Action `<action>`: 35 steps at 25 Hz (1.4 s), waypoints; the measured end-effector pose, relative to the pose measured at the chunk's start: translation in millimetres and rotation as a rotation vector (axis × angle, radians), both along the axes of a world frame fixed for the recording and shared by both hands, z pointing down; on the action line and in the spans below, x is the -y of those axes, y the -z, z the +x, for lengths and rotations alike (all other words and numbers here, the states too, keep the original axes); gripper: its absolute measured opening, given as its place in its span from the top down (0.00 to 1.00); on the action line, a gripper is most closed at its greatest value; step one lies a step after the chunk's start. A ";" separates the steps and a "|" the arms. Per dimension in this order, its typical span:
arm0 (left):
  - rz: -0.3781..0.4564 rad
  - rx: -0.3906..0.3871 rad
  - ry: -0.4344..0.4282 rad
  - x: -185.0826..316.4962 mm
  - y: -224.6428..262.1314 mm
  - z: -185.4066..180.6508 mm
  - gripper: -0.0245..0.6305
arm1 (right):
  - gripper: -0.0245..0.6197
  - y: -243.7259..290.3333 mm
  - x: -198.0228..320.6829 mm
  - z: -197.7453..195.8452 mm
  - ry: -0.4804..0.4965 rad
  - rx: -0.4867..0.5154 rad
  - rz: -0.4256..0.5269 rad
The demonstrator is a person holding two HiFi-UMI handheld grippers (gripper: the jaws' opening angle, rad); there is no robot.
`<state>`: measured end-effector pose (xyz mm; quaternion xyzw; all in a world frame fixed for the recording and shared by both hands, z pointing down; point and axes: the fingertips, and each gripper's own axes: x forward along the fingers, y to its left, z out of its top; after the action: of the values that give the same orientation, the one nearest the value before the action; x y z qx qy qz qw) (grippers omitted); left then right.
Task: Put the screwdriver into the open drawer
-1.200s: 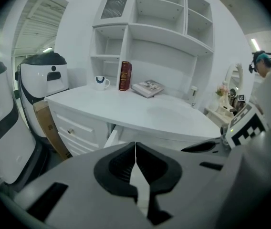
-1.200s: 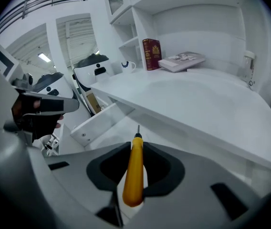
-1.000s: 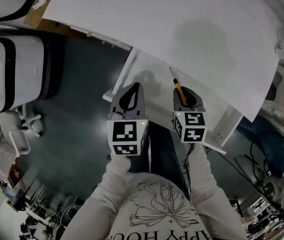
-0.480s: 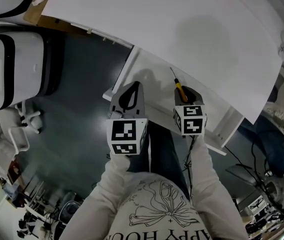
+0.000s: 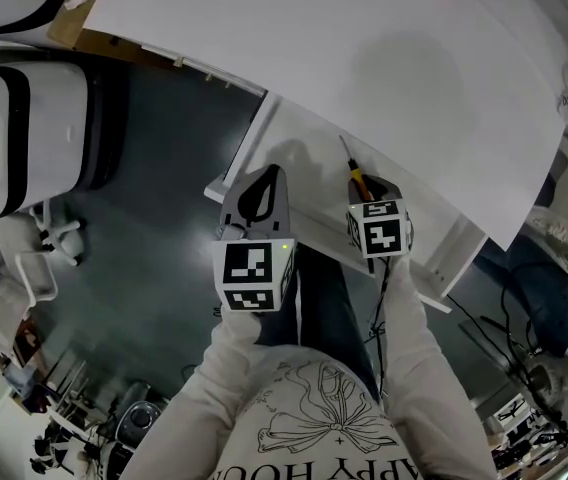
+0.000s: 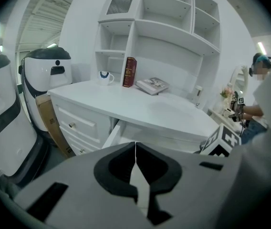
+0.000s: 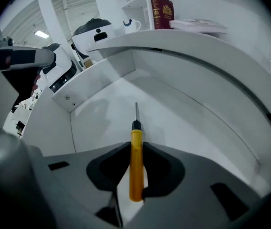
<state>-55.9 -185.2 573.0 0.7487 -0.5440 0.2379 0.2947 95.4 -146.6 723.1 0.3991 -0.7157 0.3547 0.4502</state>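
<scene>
One print can be read, in part only: the letters "APPY HOU" are printed in outline caps across the front of the person's white shirt, just below a line drawing of a flower. The rest of the wording is cut off by the pic's lower edge.

Square black-and-white code patterns, w/o letters or nos., are carried on the cubes of the left gripper and the right gripper.

A gold emblem is borne on the spine of the red book on the tabletop, but it's too small to be read. The dark mark on the white mug near it can't be made out either.
</scene>
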 end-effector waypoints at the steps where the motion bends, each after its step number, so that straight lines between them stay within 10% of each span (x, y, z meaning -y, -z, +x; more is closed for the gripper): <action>1: -0.001 -0.001 0.000 -0.5 -0.2 0.6 0.95 | 0.84 -1.3 -0.8 0.4 0.002 -0.004 -0.007; 13: 0.023 -0.018 0.011 -1.1 12.7 2.7 0.95 | 0.83 16.9 0.9 -1.6 -0.010 -0.013 0.026; 35: 0.315 -0.084 0.030 27.7 184.4 -1.7 0.95 | 0.95 316.1 66.0 -4.3 -0.249 0.133 0.672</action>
<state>-57.5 -212.9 388.7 0.7869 -0.5728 0.1137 0.1996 91.0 -212.6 406.9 0.5848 -0.7661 0.1769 0.1998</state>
